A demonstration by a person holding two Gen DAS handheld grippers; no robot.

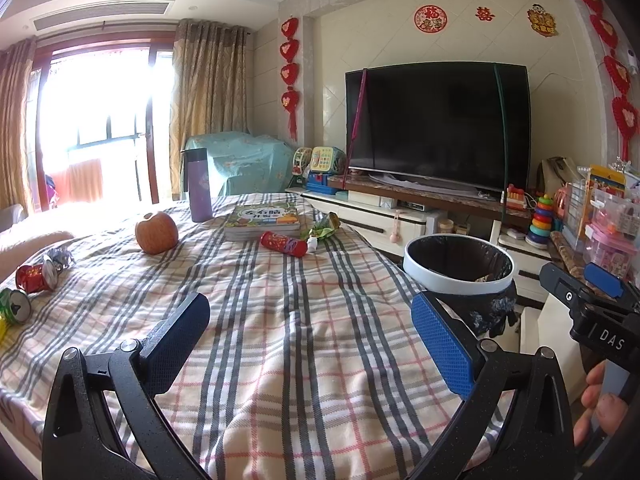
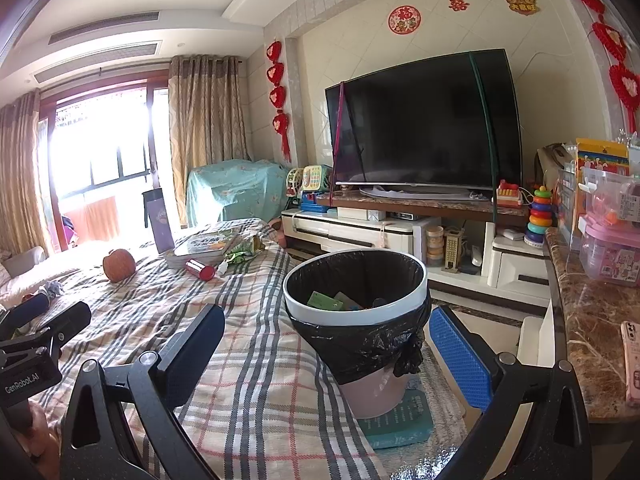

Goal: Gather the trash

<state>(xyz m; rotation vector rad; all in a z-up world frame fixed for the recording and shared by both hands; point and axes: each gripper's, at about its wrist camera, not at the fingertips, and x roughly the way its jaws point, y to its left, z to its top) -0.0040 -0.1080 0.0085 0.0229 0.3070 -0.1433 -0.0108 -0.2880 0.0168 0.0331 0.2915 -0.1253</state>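
Note:
My left gripper [image 1: 310, 312] hovers open and empty over the plaid-covered table [image 1: 304, 360]. Trash lies on the cloth: a red can [image 1: 284, 243] and a green wrapper [image 1: 325, 227] by the books at the far end, and a crushed red can [image 1: 35, 278], crumpled foil [image 1: 61, 258] and a green can [image 1: 14, 306] at the left edge. The white-rimmed bin [image 2: 416, 302] with a black liner stands off the table's right side, with some packets [image 2: 325, 302] inside. My right gripper [image 2: 326, 318] is open and empty, facing the bin from just in front of it.
An apple [image 1: 156, 233], a purple bottle [image 1: 199, 184] and a stack of books [image 1: 262, 222] sit on the far half of the table. A TV [image 1: 436, 124] on a low cabinet stands behind. A marble counter [image 2: 592, 340] with boxes and a phone is on the right.

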